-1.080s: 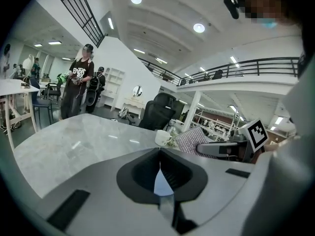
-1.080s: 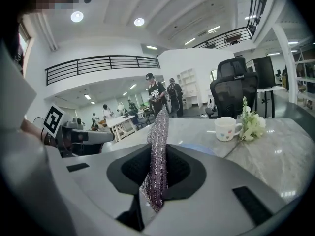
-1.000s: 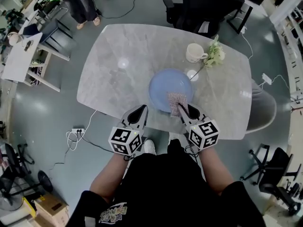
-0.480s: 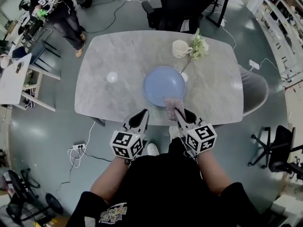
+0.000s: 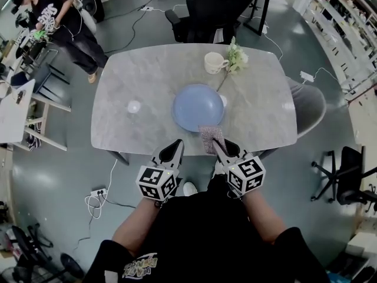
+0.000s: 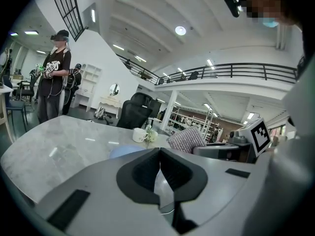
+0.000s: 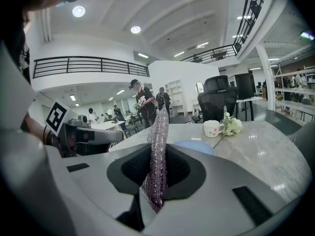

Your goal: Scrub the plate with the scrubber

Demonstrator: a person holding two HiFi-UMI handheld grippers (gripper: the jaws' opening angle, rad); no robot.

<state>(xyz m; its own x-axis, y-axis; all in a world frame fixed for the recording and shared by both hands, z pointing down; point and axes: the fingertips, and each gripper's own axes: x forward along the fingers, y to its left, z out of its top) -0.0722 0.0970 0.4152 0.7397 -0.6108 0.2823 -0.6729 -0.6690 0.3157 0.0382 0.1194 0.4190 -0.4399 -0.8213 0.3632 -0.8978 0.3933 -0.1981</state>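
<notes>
Presently, the right gripper (image 7: 158, 178) has its two fingers clamped on the scrubber (image 7: 158, 132). The scrubber is a purple-silver mesh pad standing on edge between the black finger pads and rising well above the fingertips. No gap shows on either side of the mesh.

From the head view, the scrubber is held over the near edge of the marble table (image 5: 147, 75). Its far end lies at the near right rim of the blue plate (image 5: 194, 105). Whether it touches the plate cannot be determined. The plate lies flat near the middle of the table.

The left gripper (image 6: 160, 154) has its fingers together, the pads meeting along a thin line with nothing between them. It is held at the near edge of the table, just beside the right gripper, apart from both plate and scrubber.

Beyond the plate, a white cup (image 5: 213, 63) and a sprig of pale flowers (image 5: 237, 56) sit side by side toward the far right of the table. A black office chair (image 5: 206, 16) stands past the far edge. A person in dark clothing (image 5: 56, 19) stands on the floor at far left.
</notes>
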